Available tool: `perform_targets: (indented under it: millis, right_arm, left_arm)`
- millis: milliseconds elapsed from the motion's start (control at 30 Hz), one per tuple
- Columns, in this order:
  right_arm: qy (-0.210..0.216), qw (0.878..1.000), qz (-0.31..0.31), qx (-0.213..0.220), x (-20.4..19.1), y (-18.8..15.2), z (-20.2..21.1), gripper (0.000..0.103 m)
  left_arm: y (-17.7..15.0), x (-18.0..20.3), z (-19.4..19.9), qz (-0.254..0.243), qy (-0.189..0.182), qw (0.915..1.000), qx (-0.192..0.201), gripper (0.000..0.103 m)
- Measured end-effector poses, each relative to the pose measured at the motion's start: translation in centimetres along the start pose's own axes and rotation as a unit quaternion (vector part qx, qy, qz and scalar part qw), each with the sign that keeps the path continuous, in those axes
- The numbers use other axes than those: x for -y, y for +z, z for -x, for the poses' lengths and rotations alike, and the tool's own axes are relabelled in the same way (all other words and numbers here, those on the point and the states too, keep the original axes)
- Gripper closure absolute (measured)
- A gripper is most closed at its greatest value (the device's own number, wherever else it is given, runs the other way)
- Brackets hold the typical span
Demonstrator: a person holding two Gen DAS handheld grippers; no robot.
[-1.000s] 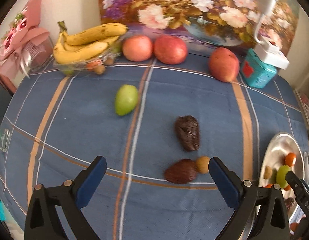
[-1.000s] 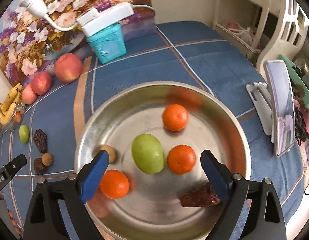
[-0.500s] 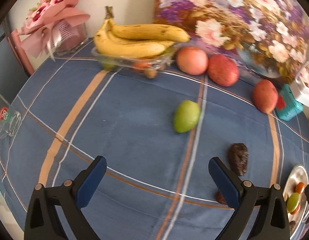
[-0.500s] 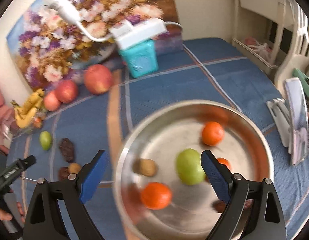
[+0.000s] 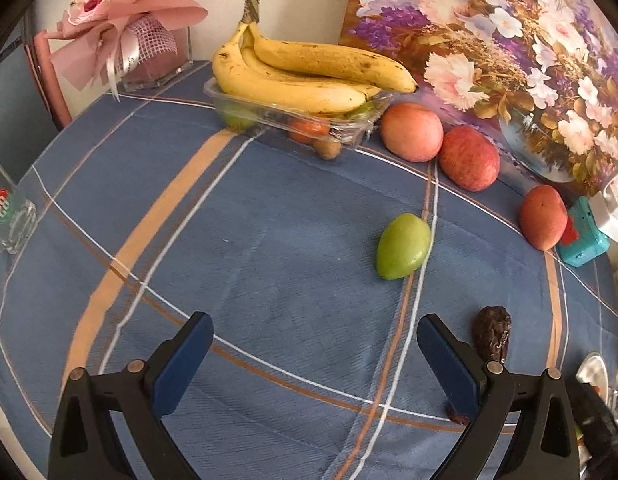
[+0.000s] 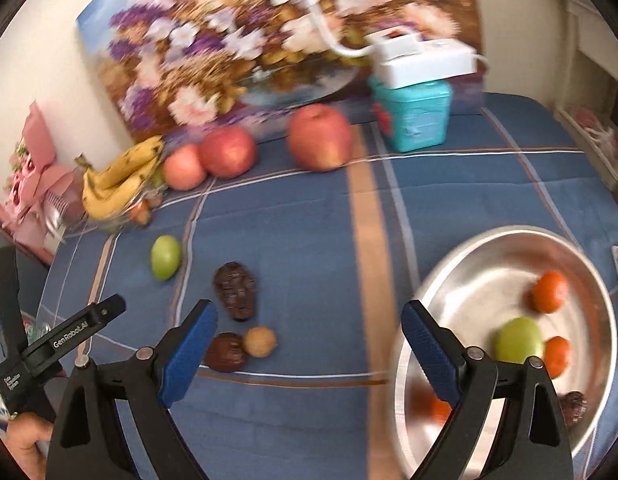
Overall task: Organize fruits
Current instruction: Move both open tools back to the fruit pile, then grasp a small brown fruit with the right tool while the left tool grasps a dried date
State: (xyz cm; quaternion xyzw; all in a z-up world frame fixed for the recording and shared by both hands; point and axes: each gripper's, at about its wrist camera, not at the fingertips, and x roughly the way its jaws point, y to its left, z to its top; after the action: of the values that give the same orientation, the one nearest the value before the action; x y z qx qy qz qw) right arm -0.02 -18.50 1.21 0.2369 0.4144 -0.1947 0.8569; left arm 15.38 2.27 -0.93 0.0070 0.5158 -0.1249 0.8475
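A blue plaid tablecloth (image 5: 269, 240) is seen under both grippers. The left gripper (image 5: 313, 360) and right gripper (image 6: 309, 344) are spread wide, nothing held. A green fruit (image 5: 403, 246) lies loose mid-cloth; apples (image 5: 469, 158) line a floral painting (image 5: 509, 40). A steel bowl (image 6: 469, 272) holds oranges (image 6: 549, 292).

The bananas (image 5: 309, 76) are laid on a tray (image 5: 293, 114) at the back; apples (image 5: 411, 132) are set rightward, a fruit (image 5: 403, 246), perhaps a mango, before them

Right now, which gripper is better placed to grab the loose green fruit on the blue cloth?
Left. The left gripper is open and faces the green fruit just ahead. The right gripper, also open, has it far off to its left.
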Motion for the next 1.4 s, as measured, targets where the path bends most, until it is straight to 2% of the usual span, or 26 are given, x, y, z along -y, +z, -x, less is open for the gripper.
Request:
perform_targets:
  millis: [100, 167, 300, 367, 600, 733, 900, 1100, 1200, 1400]
  right_arm:
    - [0.004, 1.0, 0.015, -0.014, -1.3, -0.4, -1.3, 0.011]
    - [0.005, 0.999, 0.026, -0.027, -2.1, -0.8, -2.5, 0.027]
    - [0.007, 0.999, 0.02, -0.044, -2.2, -1.3, -4.2, 0.038]
    - [0.016, 0.998, 0.011, -0.052, -1.9, -1.7, -4.9, 0.051]
    - [0.045, 0.996, -0.02, -0.074, -1.4, -2.4, -6.3, 0.059]
    - [0.057, 0.995, -0.04, -0.076, -1.2, -2.5, -6.4, 0.062]
    - [0.08, 0.992, -0.057, -0.083, -1.4, -2.9, -6.7, 0.076]
    - [0.089, 0.991, -0.064, -0.079, -1.3, -2.7, -6.2, 0.076]
    - [0.078, 0.992, -0.066, -0.073, -0.8, -2.6, -5.5, 0.076]
    - [0.06, 0.994, -0.07, -0.056, 0.3, -2.4, -3.0, 0.076]
  left_arm:
    - [-0.2, 0.6, -0.6, -0.011, 0.003, 0.9999, -0.008, 0.0]
    - [-0.4, 1.0, -0.9, -0.013, -0.002, 0.9998, -0.012, 0.0]
    - [-0.7, 1.8, -1.5, -0.018, -0.02, 0.9992, -0.031, 0.0]
    - [-0.8, 2.2, -1.7, -0.017, -0.024, 0.999, -0.035, 0.0]
    - [-1.2, 3.1, -2.6, -0.002, -0.044, 0.9972, -0.06, 0.002]
    - [-1.3, 3.1, -2.7, 0.015, -0.066, 0.9953, -0.07, 0.013]
    - [-1.4, 3.4, -2.6, 0.021, -0.086, 0.9931, -0.077, 0.018]
    - [-1.9, 4.6, -1.9, 0.015, -0.113, 0.99, -0.083, 0.02]
    - [-2.3, 5.5, -1.8, 0.011, -0.133, 0.9867, -0.093, 0.024]
    - [-3.4, 7.2, -1.8, -0.007, -0.147, 0.9829, -0.11, 0.032]
